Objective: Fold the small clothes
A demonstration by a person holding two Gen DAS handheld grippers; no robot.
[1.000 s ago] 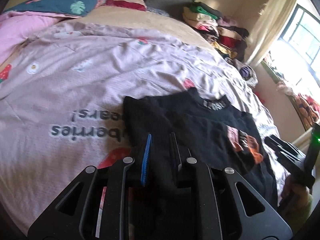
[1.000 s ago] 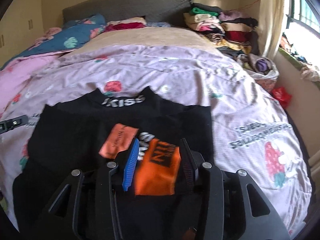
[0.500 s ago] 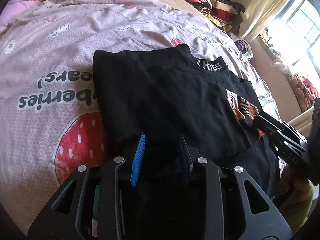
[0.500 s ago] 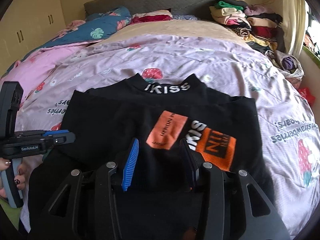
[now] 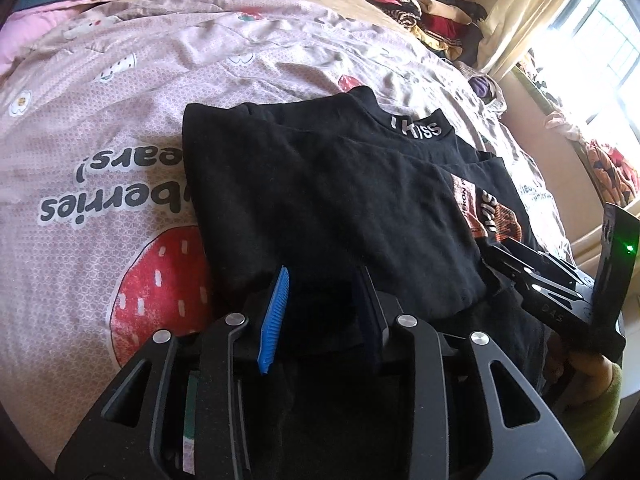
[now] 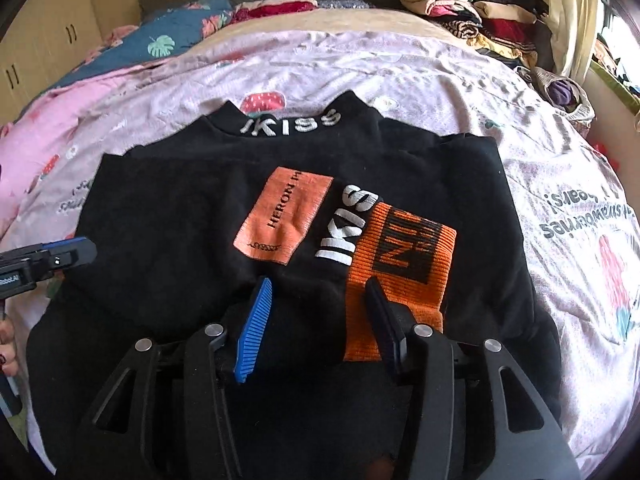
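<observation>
A black top with a white "IKISS" collar and orange patches lies on the bed, its sleeves folded in over its body; it also shows in the left wrist view. My left gripper is open over the garment's near left edge, with black cloth between and under its fingers. My right gripper is open over the near edge by the orange cuff. The right gripper also shows at the right of the left wrist view, and the left gripper at the left of the right wrist view.
The bed has a pink strawberry-print cover. A pile of folded clothes is stacked at the far right of the bed. Pillows and a blue leaf-print quilt lie at the head. A window is on the right.
Both grippers have moved down and closer over the black top's near edge. The top lies flatter and its near edge sits between the fingers of each.
</observation>
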